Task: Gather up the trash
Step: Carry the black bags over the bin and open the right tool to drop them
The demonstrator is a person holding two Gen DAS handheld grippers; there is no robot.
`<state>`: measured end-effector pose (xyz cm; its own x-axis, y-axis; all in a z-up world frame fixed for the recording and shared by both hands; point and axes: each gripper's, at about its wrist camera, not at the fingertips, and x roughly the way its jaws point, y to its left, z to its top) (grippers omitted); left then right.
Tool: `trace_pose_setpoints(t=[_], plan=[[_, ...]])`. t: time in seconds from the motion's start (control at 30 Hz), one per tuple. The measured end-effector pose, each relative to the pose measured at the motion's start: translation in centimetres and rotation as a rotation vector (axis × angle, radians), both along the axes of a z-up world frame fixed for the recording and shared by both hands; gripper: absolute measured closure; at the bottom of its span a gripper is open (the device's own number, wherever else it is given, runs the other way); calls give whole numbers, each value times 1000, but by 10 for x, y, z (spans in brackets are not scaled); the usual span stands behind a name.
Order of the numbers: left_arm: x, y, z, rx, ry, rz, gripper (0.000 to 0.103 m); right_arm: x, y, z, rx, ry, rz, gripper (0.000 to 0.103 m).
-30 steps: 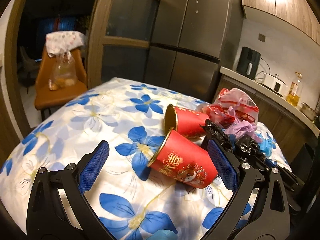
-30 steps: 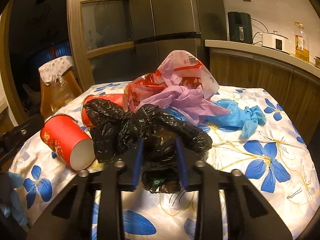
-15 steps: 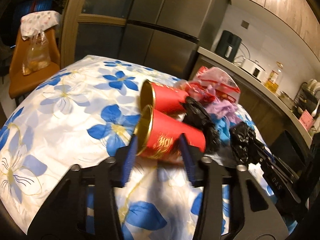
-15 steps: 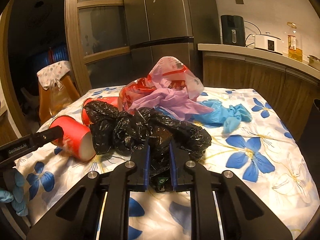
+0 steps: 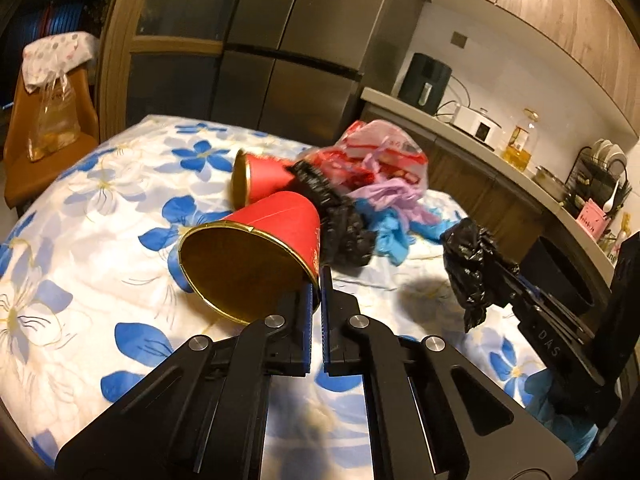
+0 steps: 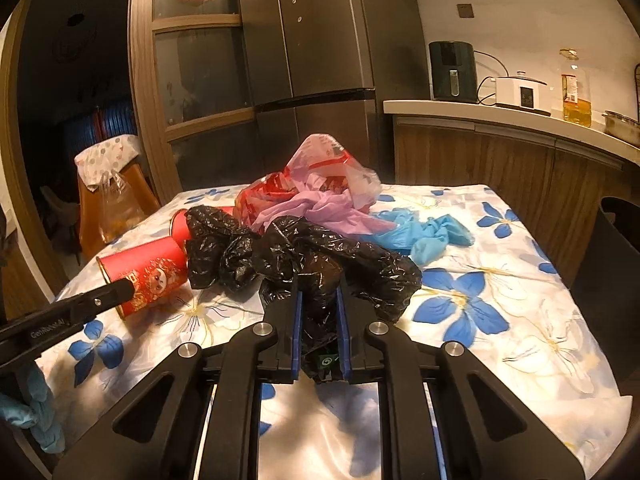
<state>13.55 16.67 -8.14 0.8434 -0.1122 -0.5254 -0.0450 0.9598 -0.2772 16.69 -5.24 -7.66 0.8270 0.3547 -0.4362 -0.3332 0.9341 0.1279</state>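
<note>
My left gripper (image 5: 316, 290) is shut on the rim of a red paper cup (image 5: 256, 240), which is tilted with its gold mouth facing the camera. A second red cup (image 5: 260, 178) lies on its side behind it. My right gripper (image 6: 318, 294) has its jaws closing on a crumpled black plastic bag (image 6: 312, 252), and the pads press on it. In the left wrist view that black plastic bag (image 5: 472, 260) hangs from the right gripper (image 5: 516, 284) above the cloth. Behind it lie a red-and-white plastic bag (image 6: 328, 168), purple film (image 6: 316, 208) and blue gloves (image 6: 432, 232).
The table (image 6: 520, 320) has a white cloth with blue flowers. A dark bin (image 6: 616, 264) stands past its right edge. An orange chair (image 5: 48, 132) with a clear bag is at the far left. A fridge and a wooden counter (image 6: 500, 152) stand behind the table.
My left gripper went from wide open to shut on the near red cup's rim, and the cup tipped up. My right gripper tightened on the black bag and rose a little.
</note>
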Motion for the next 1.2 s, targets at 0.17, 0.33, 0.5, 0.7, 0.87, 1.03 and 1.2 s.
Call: trace_pose_setpoints(t=[0.17, 0.33, 0.5, 0.7, 0.87, 1.03, 1.2], plan=[[-13, -22, 18, 37, -44, -17, 100, -10, -17, 10, 21, -26, -21, 93], [-20, -42, 29, 50, -70, -38, 100, -21, -37, 18, 43, -47, -47, 94], [-22, -66, 39, 56, -91, -79, 100, -34, -57, 28, 57, -79, -81, 94], [-16, -99, 51, 80, -120, -138, 100, -46, -85, 41, 72, -118, -134, 94], [-10, -136, 62, 109, -151, -204, 100, -52, -110, 51, 75, -153, -188, 94], [3, -175, 77, 127, -192, -278, 100, -54, -144, 64, 79, -194, -259, 94], [17, -224, 91, 136, -239, -369, 100, -52, -189, 77, 75, -235, -366, 94]])
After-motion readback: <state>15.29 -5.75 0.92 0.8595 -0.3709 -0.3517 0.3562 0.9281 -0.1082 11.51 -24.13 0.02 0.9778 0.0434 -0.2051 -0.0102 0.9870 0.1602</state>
